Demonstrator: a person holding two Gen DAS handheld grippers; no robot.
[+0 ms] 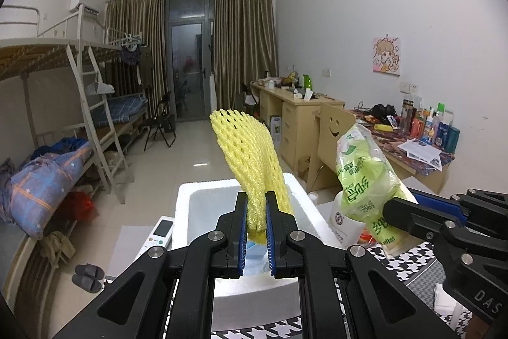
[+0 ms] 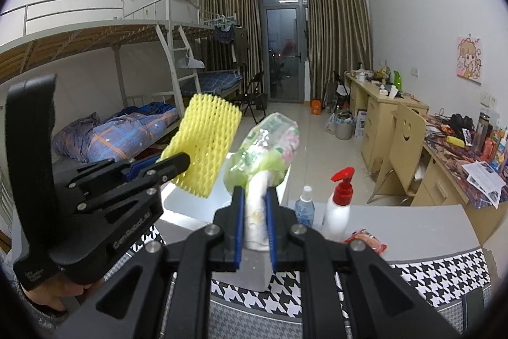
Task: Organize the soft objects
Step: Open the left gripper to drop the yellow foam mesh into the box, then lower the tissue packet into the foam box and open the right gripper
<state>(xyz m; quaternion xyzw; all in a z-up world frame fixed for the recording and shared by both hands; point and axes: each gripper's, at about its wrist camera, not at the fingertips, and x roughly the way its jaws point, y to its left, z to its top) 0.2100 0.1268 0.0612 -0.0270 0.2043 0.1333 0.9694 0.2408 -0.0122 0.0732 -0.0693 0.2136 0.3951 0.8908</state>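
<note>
Foam net (image 1: 250, 154) base hidden inside left gripper (image 1: 256, 213).

Yellow foam net (image 1: 250, 158) upright, held aloft; green-printed plastic pack (image 1: 365, 177) tilted beside it.

The left gripper (image 1: 256, 212), a black 2-finger tool with blue pads, points forward and a little downward, and its jaws are pressed together on the bunched end of a yellow foam net sleeve (image 1: 250, 154). The right gripper (image 2: 256, 205), of the same black build, is beside it at a similar tilt and clamps the white end of a green plastic packet (image 2: 263, 148). Below the left gripper's handle, a hand (image 2: 50, 297) is probably holding it.
</note>
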